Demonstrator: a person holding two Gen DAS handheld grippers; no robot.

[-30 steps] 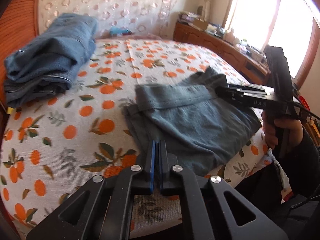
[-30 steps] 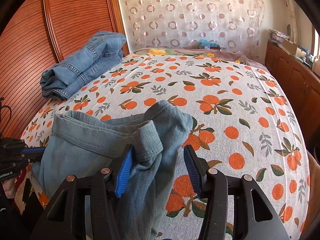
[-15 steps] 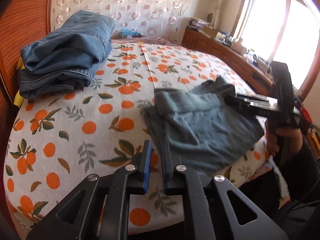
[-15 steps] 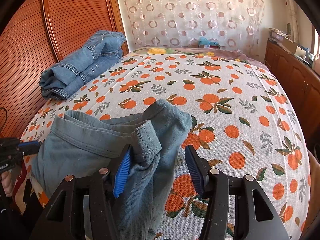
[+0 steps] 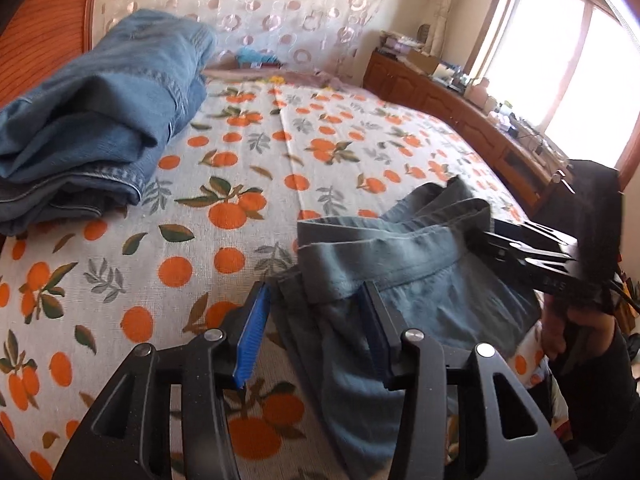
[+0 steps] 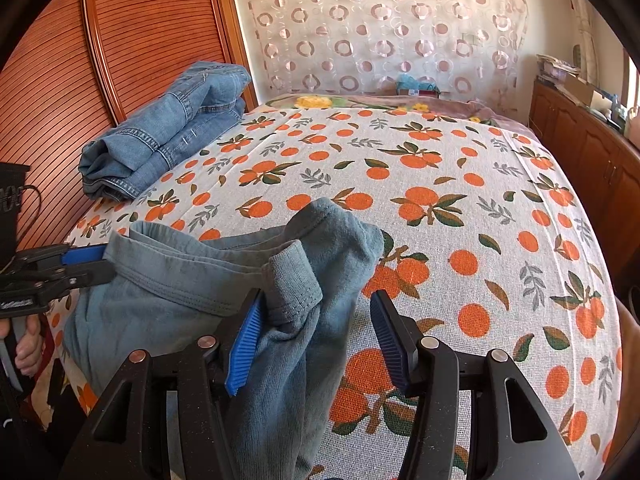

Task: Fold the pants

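Grey-blue soft cotton pants (image 6: 192, 292), partly folded, lie at the near edge of the orange-print white bedspread (image 6: 460, 216), one end hanging over that edge. Left gripper (image 5: 316, 328): blue-padded jaws spread wide, straddling the waistband's left corner, not clamped. Right gripper (image 6: 316, 340): jaws likewise apart around the bunched right waistband corner. Folded blue denim jeans (image 6: 168, 136) sit on the bedspread's far left, well apart from the pants.
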